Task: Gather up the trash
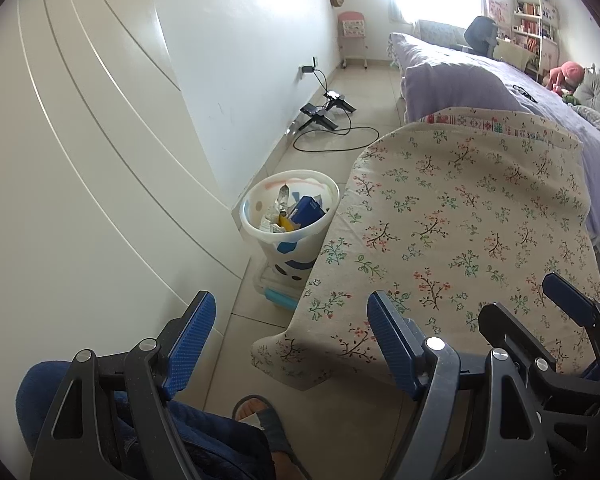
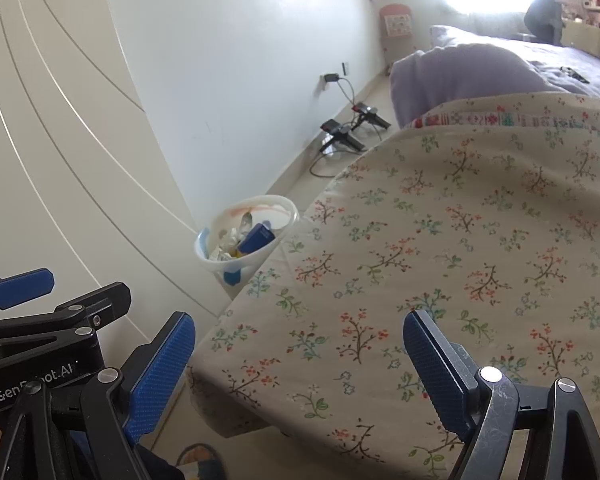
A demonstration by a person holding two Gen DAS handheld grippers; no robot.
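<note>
A white trash bin (image 1: 286, 236) stands on the floor between the wall and a table with a floral cloth (image 1: 460, 216). It holds a blue box (image 1: 306, 210), crumpled wrappers and other scraps. The bin also shows in the right wrist view (image 2: 246, 236), with the blue box (image 2: 256, 236) inside. My left gripper (image 1: 292, 340) is open and empty, near the table's front left corner. My right gripper (image 2: 298, 354) is open and empty over the table's front edge; it also shows at the right in the left wrist view (image 1: 540, 300).
White wardrobe doors (image 1: 80, 160) fill the left. Chargers and a black cable (image 1: 328, 120) lie on the floor by the wall. A bed with purple bedding (image 1: 480, 76) is beyond the table. The person's sandalled foot (image 1: 260, 412) is on the floor below.
</note>
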